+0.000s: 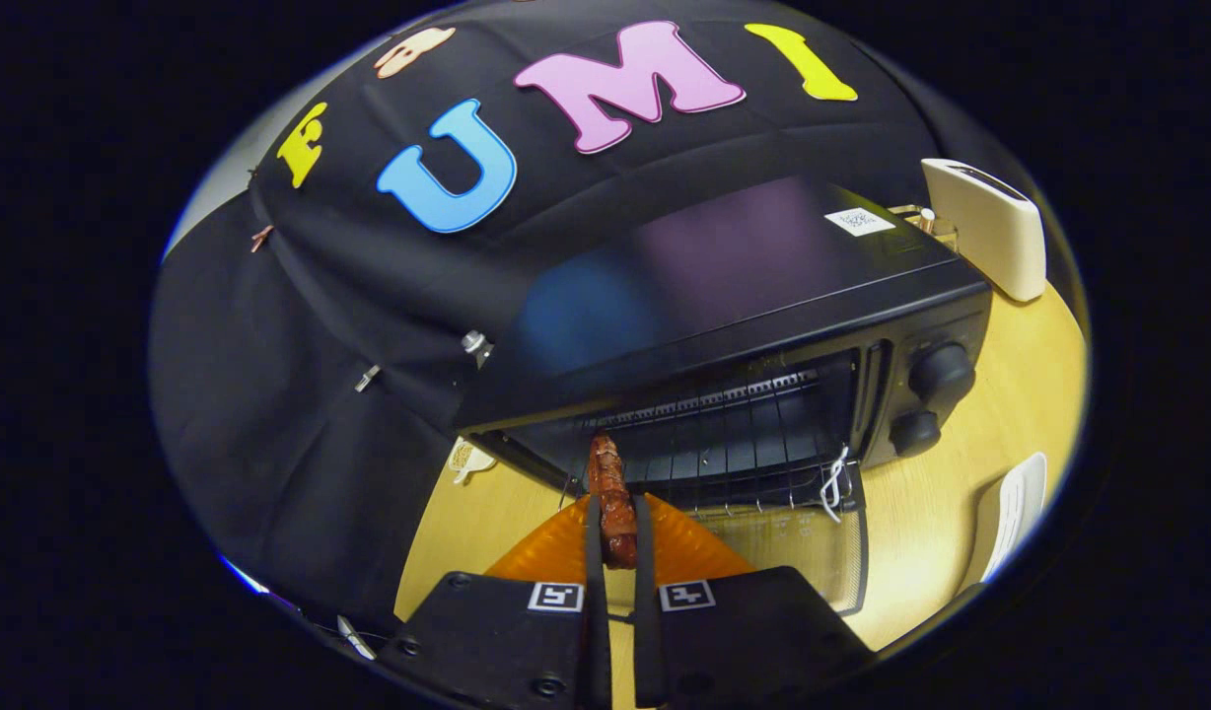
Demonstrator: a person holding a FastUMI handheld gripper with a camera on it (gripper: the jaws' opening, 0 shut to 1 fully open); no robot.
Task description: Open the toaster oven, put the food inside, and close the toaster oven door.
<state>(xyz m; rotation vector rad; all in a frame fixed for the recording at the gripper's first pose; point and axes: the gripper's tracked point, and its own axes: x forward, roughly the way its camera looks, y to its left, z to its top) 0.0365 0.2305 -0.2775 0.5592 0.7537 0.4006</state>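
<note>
Nearest the camera, the tongs (pixel 619 532) were clenched on a reddish-brown sausage (pixel 612 498), one dark finger pressing each of its sides. The sausage's long axis ran straight ahead along the fingers, toward twelve o'clock, its far tip pointing into the mouth of the toaster oven (pixel 763 325) and sticking out past the fingertips. Two square black-and-white markers sat on the tongs' body, one at the base of each finger.

Beneath the sausage lay an orange plate (pixel 699 547) on the wooden surface (pixel 941 513). Just beyond it the oven door (pixel 813 552) hung folded down flat toward the camera, a white cord (pixel 834 483) tied at its right corner. The wire rack (pixel 744 444) inside stood just ahead of the sausage tip. Two black knobs (pixel 941 373) sat at the oven's front, at about two o'clock from the fingers.

A white sticker (pixel 859 221) with a square code lay on the oven's top, too small to read. A cream toaster (pixel 990 227) stood behind the oven at one o'clock, and a white object (pixel 1015 513) lay at three o'clock.
</note>
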